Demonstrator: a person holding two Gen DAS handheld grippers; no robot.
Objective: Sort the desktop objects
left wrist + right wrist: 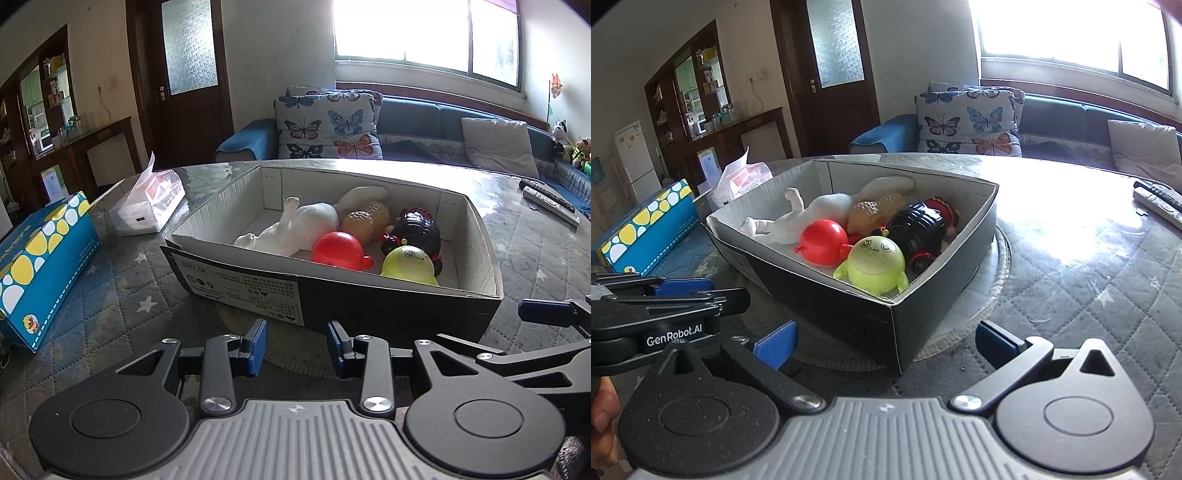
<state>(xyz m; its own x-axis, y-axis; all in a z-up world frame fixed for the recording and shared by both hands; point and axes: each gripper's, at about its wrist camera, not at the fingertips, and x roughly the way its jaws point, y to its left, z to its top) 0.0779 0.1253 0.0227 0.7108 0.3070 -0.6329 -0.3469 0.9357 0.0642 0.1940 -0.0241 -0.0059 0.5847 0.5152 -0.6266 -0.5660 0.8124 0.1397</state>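
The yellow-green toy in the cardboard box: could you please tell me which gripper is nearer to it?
Right. The right gripper faces the box corner where the yellow-green toy sits; the left gripper is further along the long side of the cardboard box, opposite the red toy.

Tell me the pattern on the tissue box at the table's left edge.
Tissue box: blue with yellow and white spots; clearest in the left wrist view.

We hold our left gripper point(296, 341) low and angled downward, its blue-padded jaws partly apart with nothing between them. Our right gripper point(886, 341) sits just beside it at the same tilt, jaws spread wider and bare. Part of our hand point(602, 417) shows at the left gripper's handle.
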